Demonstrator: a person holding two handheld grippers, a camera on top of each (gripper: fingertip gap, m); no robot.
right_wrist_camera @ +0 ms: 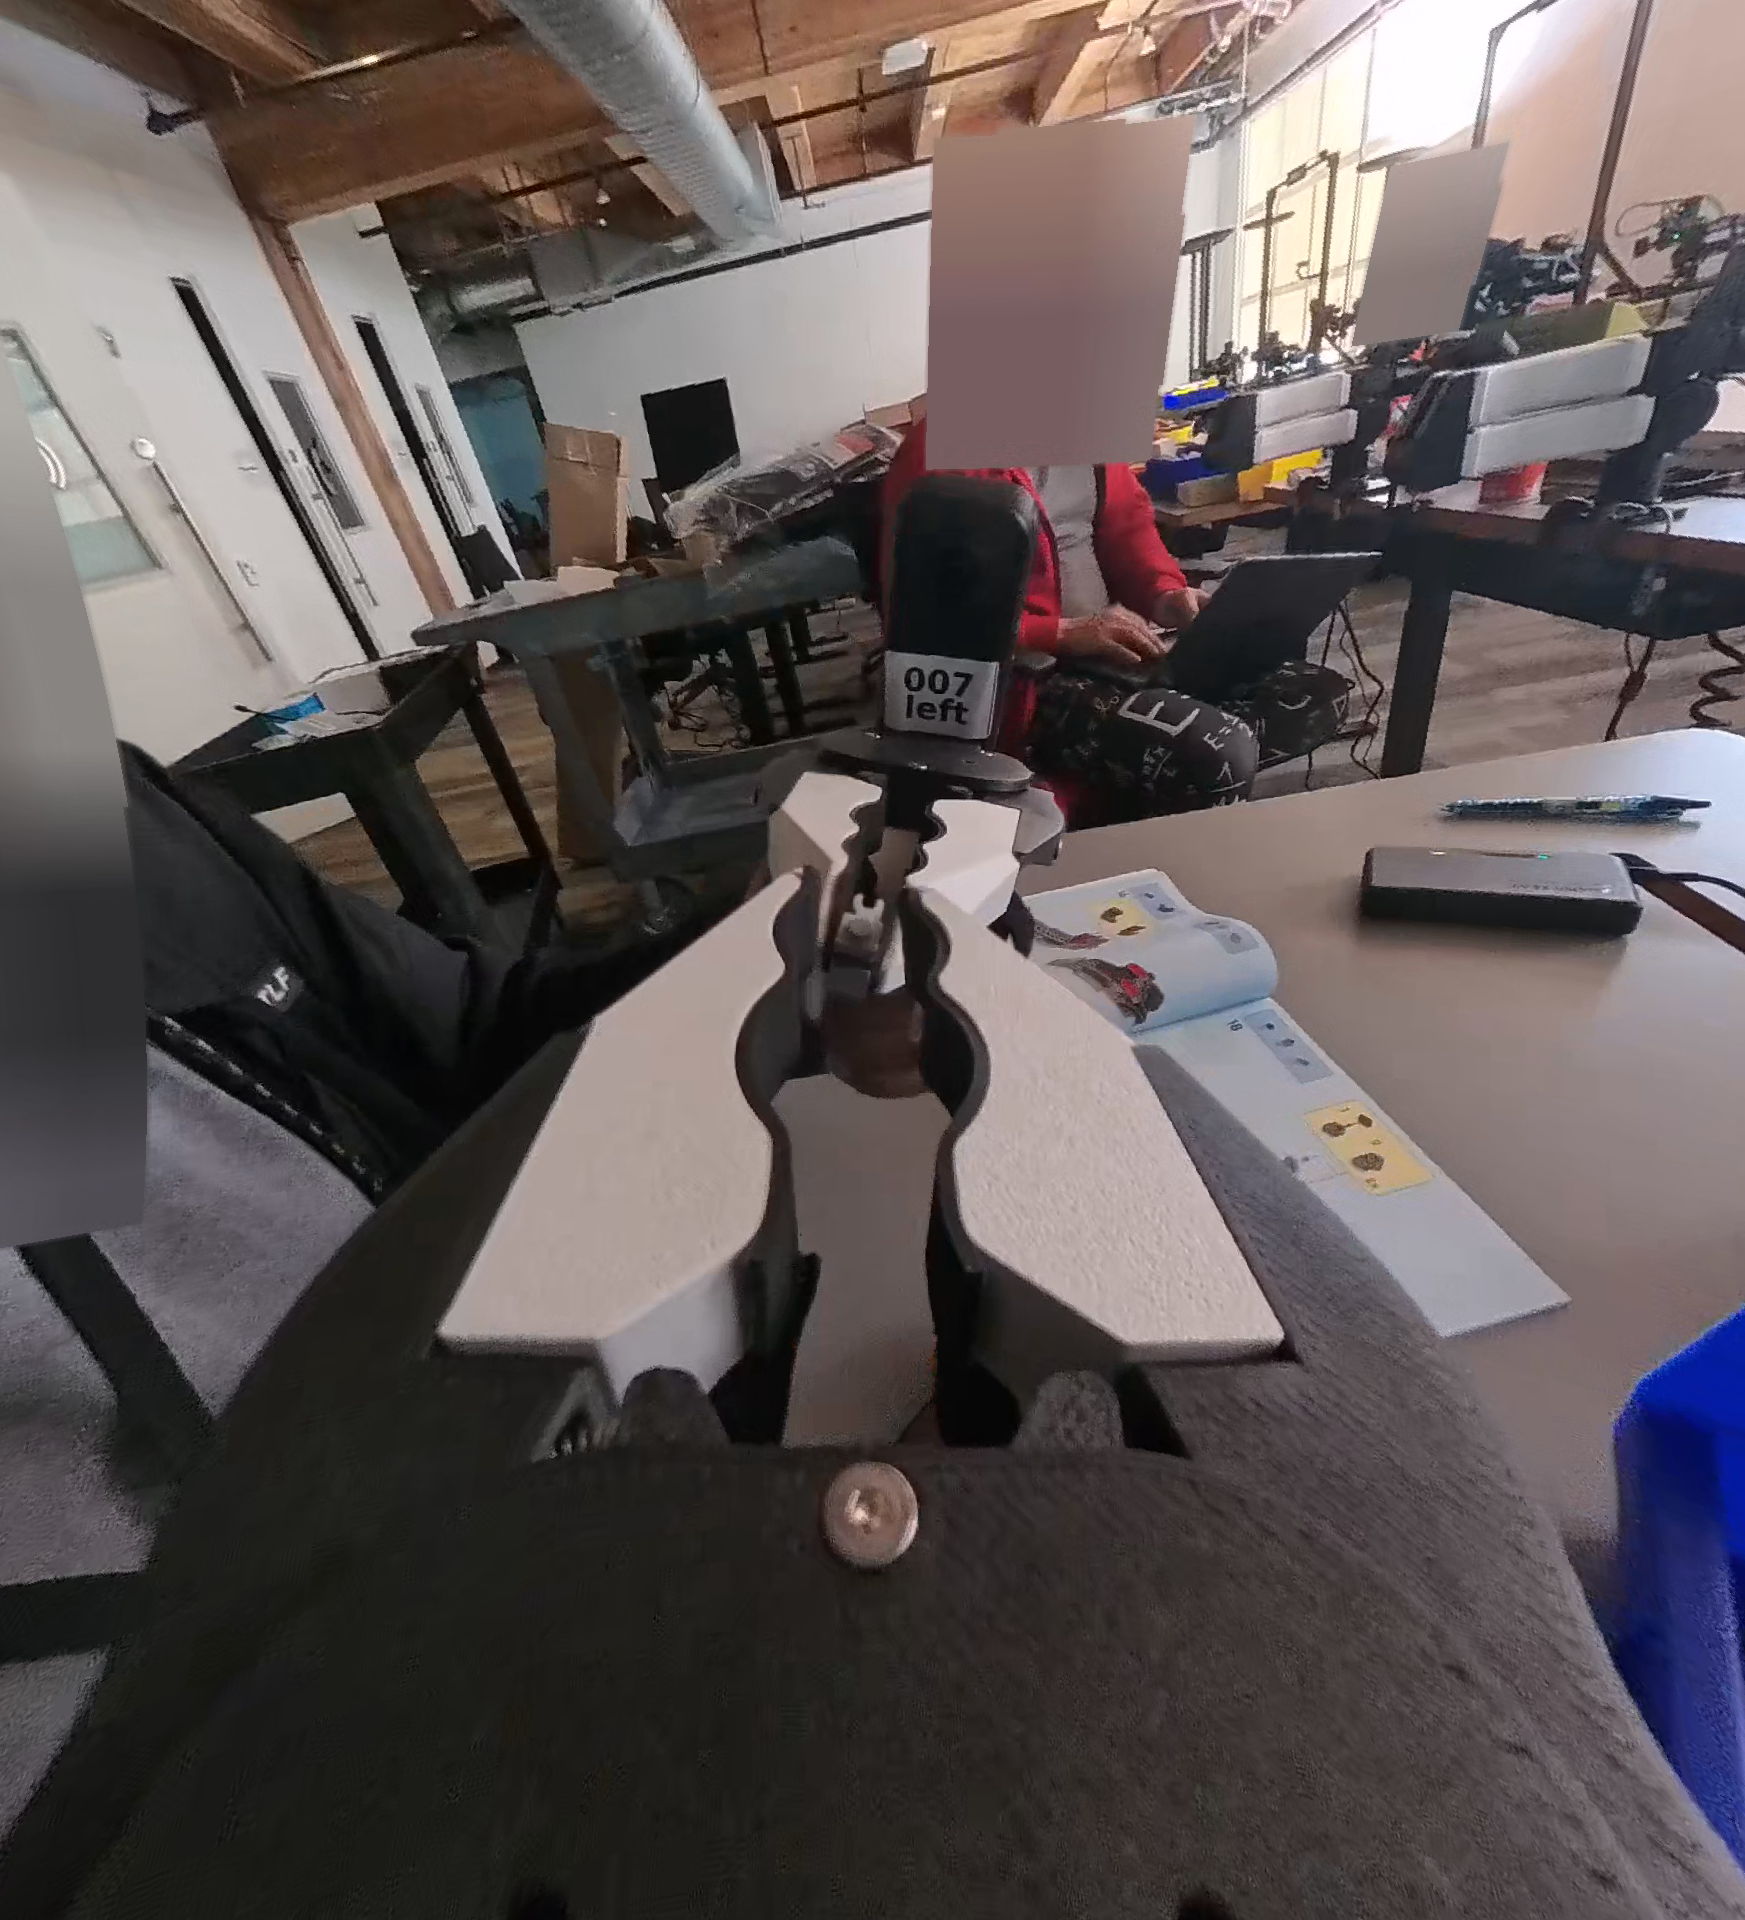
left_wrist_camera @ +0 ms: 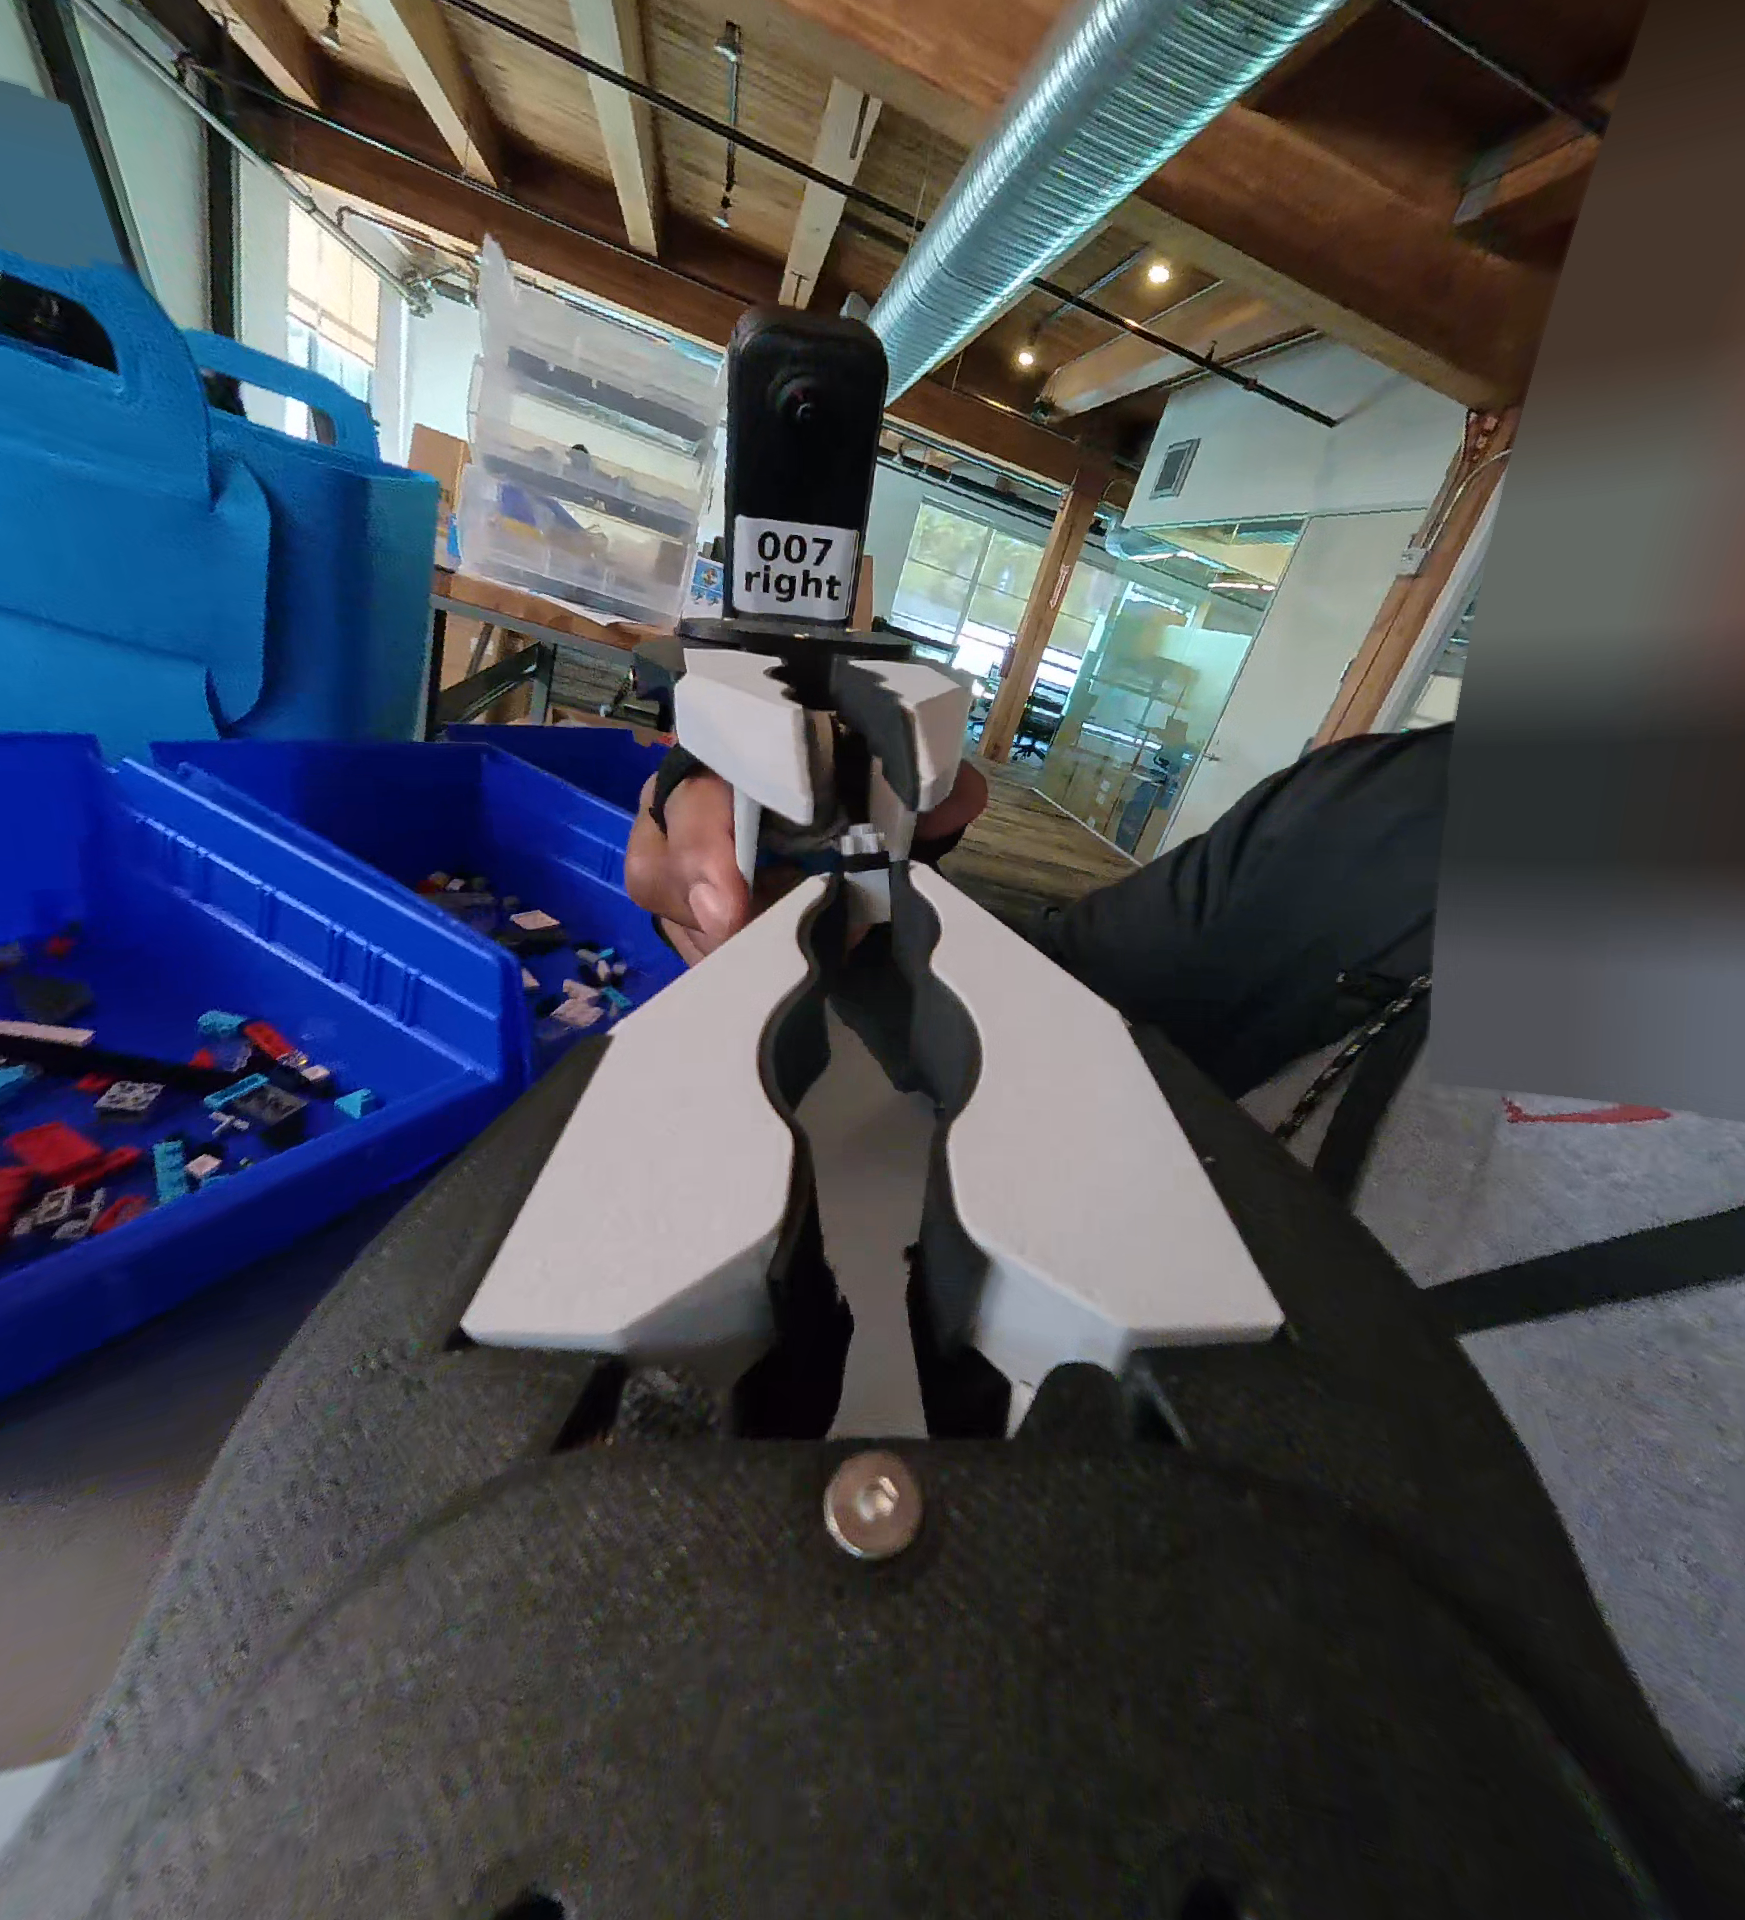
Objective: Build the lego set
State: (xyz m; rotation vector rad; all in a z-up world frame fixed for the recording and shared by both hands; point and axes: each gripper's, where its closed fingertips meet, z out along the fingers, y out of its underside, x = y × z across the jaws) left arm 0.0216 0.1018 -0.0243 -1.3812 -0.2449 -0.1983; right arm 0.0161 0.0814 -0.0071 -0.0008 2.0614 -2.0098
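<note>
My left gripper [left_wrist_camera: 847, 883] and my right gripper [right_wrist_camera: 852, 904] point at each other, tip to tip, raised above the table edge. A small white and grey lego assembly [left_wrist_camera: 863, 844] sits where the tips meet. In the right wrist view it [right_wrist_camera: 855, 940] is pinched between the right fingers. Both pairs of jaws stand almost closed around it. The right gripper [left_wrist_camera: 826, 810] faces the left camera, with a hand [left_wrist_camera: 686, 883] on it. The left gripper [right_wrist_camera: 894, 857] faces the right camera. How much of the assembly each gripper holds is hidden.
Two blue bins [left_wrist_camera: 411, 997] with several loose red, teal, grey and white bricks stand to the left. An open instruction booklet [right_wrist_camera: 1211, 987], a black power bank [right_wrist_camera: 1502, 888] and a pen [right_wrist_camera: 1574, 805] lie on the grey table [right_wrist_camera: 1574, 1091]. Another blue bin [right_wrist_camera: 1730, 1507] is near right. Both grippers' tips are close together, under 4 cm apart.
</note>
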